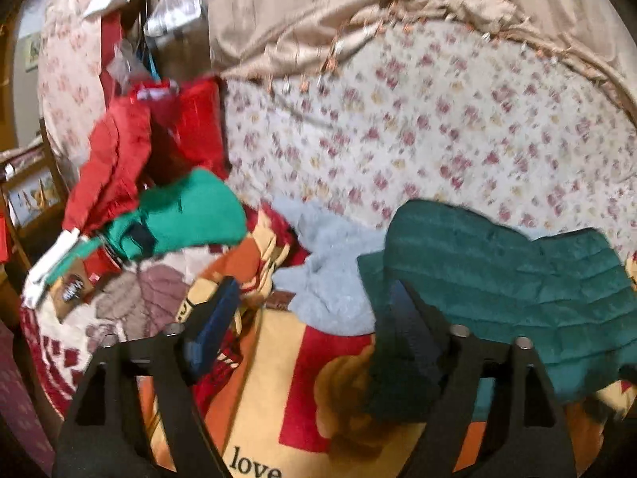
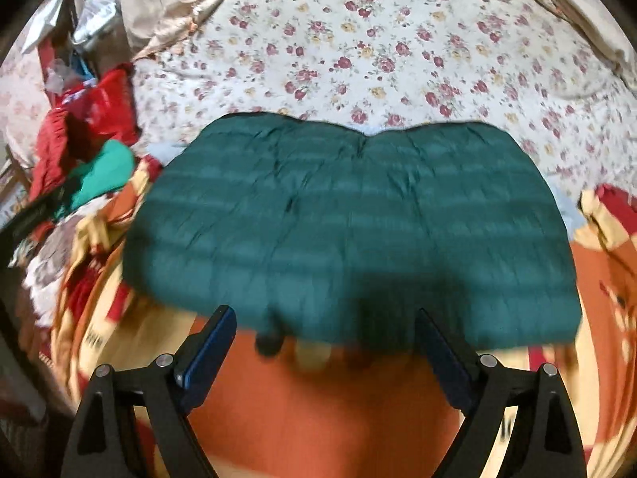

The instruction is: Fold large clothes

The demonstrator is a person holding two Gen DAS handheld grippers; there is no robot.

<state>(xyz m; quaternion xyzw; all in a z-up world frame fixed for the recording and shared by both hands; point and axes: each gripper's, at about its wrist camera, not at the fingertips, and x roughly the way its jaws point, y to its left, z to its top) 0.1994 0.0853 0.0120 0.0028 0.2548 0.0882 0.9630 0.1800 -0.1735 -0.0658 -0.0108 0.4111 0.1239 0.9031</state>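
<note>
Floral bed [image 2: 398, 51]; folded green jacket [image 2: 350, 231] apparently lying crosswise; both tools released.

A dark teal quilted jacket [image 2: 350, 231] with stitched horizontal bands lies on a blanket [image 2: 326, 402] of orange, yellow and red blocks. Behind it, a white sheet [image 2: 398, 51] scattered with maroon and yellow roses. At the left edge, red [image 1: 115, 159] and bright green [image 1: 191, 215] garments; a pale blue fleece [image 1: 330, 275].

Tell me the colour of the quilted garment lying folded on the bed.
Dark teal green, the quilted garment has horizontal stitched bands; the right wrist view shows it best.
</note>
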